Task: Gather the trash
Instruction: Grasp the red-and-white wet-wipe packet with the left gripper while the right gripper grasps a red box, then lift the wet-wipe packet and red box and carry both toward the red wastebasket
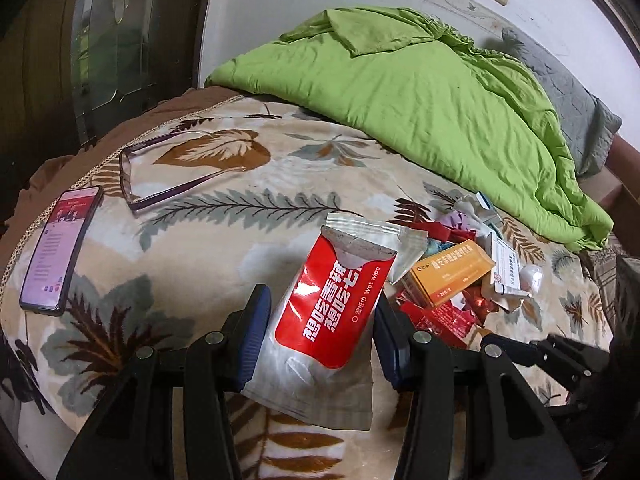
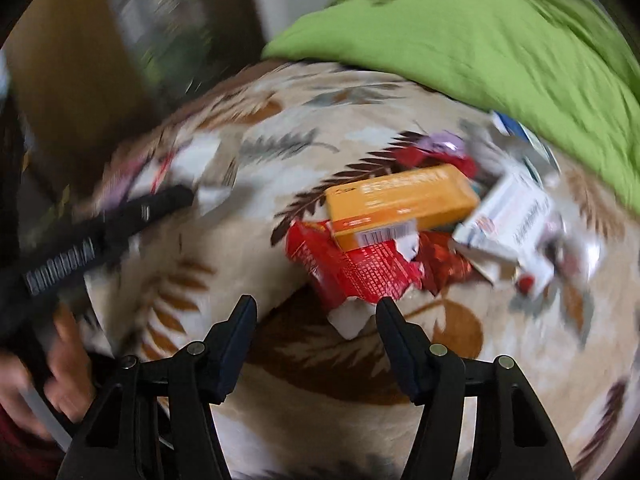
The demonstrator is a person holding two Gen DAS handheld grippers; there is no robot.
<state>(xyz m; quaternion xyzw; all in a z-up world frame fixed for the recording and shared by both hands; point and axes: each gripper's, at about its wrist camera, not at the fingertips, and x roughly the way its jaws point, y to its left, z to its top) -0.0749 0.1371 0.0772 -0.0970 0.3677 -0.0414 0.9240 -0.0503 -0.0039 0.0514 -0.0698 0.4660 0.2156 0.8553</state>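
The left gripper [image 1: 320, 312] was clamped on a wet-wipe packet [image 1: 336, 296], its blue pads [image 1: 252, 340] pressed against the packet's two sides. The packet was silvery with a red panel printed in large white Chinese characters, and the small words "Wet wipe" ran along the panel's edge. Its torn top flap stood open, and it was held above a leaf-patterned blanket [image 1: 224, 240].

To the right of the packet lay a heap of trash [image 1: 460, 272] on the blanket: an orange box [image 1: 448, 276] with white Chinese lettering, a white box [image 1: 506, 272] with dark print too small to read, red wrappers [image 1: 440, 316] and crumpled bits of paper. A green quilt [image 1: 420, 100] was bunched up behind the heap, just beside it.

Well apart to the left lay a pair of purple-framed glasses [image 1: 160, 176] and a phone [image 1: 60, 248] with its screen lit; the text on it could not be read.

The right gripper [image 2: 316, 316] was released, its jaws standing apart with nothing gripped, above the near edge of the heap. A torn red wrapper [image 2: 352, 276] covered in fine white print lay just beyond the fingertips, with its white corner showing between them. The right wrist view was blurred, though a barcode could be made out on the end of the orange box. At the left edge of that view a hand [image 2: 60, 380] held the other tool's handle.
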